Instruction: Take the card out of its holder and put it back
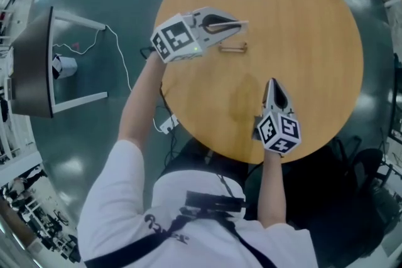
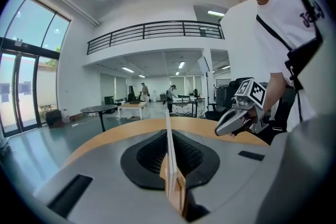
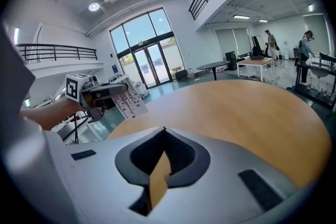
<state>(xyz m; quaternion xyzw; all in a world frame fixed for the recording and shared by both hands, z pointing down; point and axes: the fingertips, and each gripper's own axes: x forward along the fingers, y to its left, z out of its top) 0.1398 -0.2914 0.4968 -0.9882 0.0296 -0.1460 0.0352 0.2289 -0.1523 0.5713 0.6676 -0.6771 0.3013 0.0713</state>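
Note:
A small wooden card holder [image 1: 233,47] lies on the round wooden table [image 1: 301,28], towards its far left. Just above and left of it, my left gripper [image 1: 244,24] is shut on a white printed card [image 1: 233,26]. The left gripper view shows that card [image 2: 167,118] edge-on, standing upright between the closed jaws of the left gripper [image 2: 168,132]. In the right gripper view the card [image 3: 130,102] shows its printed face, and the holder is not in sight. My right gripper [image 1: 271,81] rests over the near part of the table, pointing away from me. The right gripper [image 3: 164,129] is shut with nothing in it.
On the floor left of the table stand a dark screen [image 1: 31,66] on a white frame and a trailing white cable [image 1: 122,59]. A black chair [image 1: 370,166] sits at the near right. More tables [image 2: 100,109] and people stand far off in the hall.

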